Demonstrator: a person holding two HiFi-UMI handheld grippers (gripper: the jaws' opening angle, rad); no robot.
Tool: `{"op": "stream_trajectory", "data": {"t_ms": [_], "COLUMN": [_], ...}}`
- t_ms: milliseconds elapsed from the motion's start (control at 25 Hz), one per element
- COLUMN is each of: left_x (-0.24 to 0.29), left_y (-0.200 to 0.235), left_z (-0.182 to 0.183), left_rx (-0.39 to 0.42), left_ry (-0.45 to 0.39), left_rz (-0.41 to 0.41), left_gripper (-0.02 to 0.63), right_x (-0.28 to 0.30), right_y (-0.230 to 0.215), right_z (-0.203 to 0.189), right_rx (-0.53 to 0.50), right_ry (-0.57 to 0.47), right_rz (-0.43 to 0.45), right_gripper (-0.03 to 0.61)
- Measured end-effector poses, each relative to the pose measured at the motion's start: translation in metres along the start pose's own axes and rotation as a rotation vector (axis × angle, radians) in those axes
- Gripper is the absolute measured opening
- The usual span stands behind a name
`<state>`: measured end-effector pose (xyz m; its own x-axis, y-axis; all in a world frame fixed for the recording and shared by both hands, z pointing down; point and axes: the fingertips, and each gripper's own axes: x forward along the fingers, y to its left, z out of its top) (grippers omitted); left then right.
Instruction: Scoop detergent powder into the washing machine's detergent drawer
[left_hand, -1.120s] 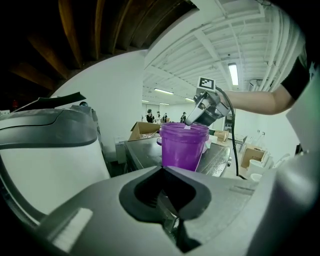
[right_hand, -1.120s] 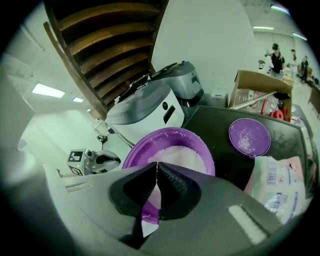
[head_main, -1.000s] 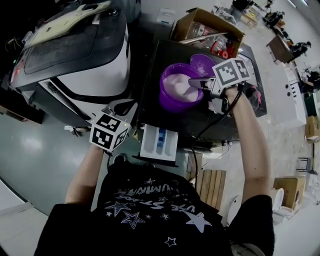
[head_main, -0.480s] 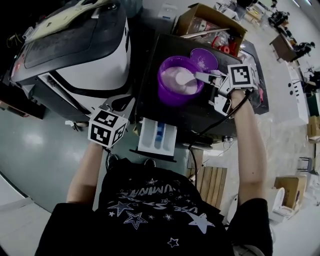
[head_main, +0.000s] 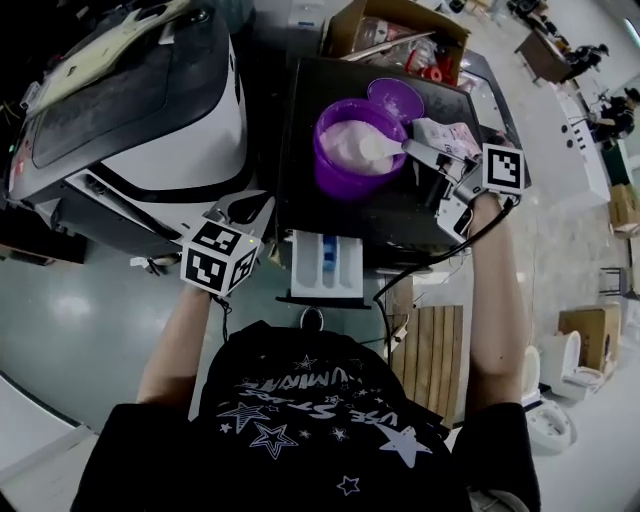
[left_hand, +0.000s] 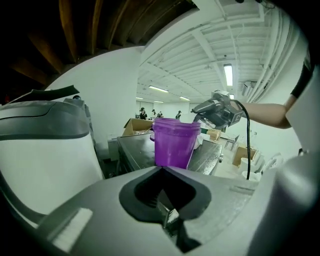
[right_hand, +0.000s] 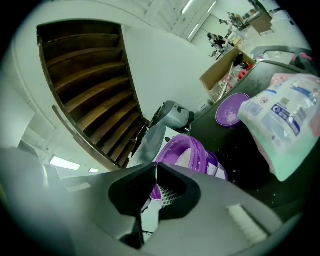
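Observation:
A purple tub (head_main: 340, 172) of white powder stands on the dark washing machine top (head_main: 400, 215). My right gripper (head_main: 436, 158) is at the tub's right rim, shut on the handle of a white scoop (head_main: 372, 148) whose bowl sits over the powder. From the right gripper view, the tub (right_hand: 190, 150) shows just past the closed jaws (right_hand: 156, 169). The white detergent drawer (head_main: 328, 264) juts open from the machine's front, with a blue insert. My left gripper (head_main: 245, 210) hovers left of the drawer, shut and empty (left_hand: 161, 169); its view shows the tub (left_hand: 175, 142).
The tub's purple lid (head_main: 395, 98) and a pale detergent bag (head_main: 447, 135) lie on the machine top behind the tub. A white and grey machine (head_main: 140, 110) stands at the left, a cardboard box (head_main: 395, 35) behind. Wooden slats (head_main: 430, 350) lie on the floor.
My right gripper has drawn back to the right and rolled, bringing the scoop's bowl up over the powder. The left gripper has hardly moved.

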<state>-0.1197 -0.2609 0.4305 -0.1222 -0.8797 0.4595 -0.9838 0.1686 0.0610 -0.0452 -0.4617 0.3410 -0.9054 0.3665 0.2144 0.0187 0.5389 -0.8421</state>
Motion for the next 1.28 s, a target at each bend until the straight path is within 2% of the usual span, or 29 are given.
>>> {"op": "stream_trajectory", "data": {"t_ms": [280, 520, 800, 1120, 1280], "left_x": [-0.007, -0.020, -0.032, -0.048, -0.053], "left_y": [-0.006, -0.010, -0.021, -0.032, -0.035], "left_z": [-0.007, -0.022, -0.048, -0.095, -0.109], "left_rx": [0.029, 0.040, 0.044, 0.039, 0.034], "left_ry": [0.009, 0.025, 0.056, 0.135, 0.161], "left_rz": [-0.084, -0.132, -0.176, -0.237, -0.253], "left_gripper": [0.002, 0.002, 0.002, 0.002, 0.002], "right_x": [-0.022, -0.030, -0.026, 0.002, 0.013], "right_y": [0.015, 0.039, 0.045, 0.012, -0.004], "right_z": [-0.011, -0.039, -0.103, -0.190, -0.215], "right_rx": [0.087, 0.088, 0.121, 0.136, 0.150], "right_ry": [-0.158, -0.221, -0.240, -0.142, -0.125], "right_rz": [0.030, 0.064, 0.071, -0.065, -0.110], "right_gripper": [0.035, 0.035, 0.035, 0.035, 0.035]}}
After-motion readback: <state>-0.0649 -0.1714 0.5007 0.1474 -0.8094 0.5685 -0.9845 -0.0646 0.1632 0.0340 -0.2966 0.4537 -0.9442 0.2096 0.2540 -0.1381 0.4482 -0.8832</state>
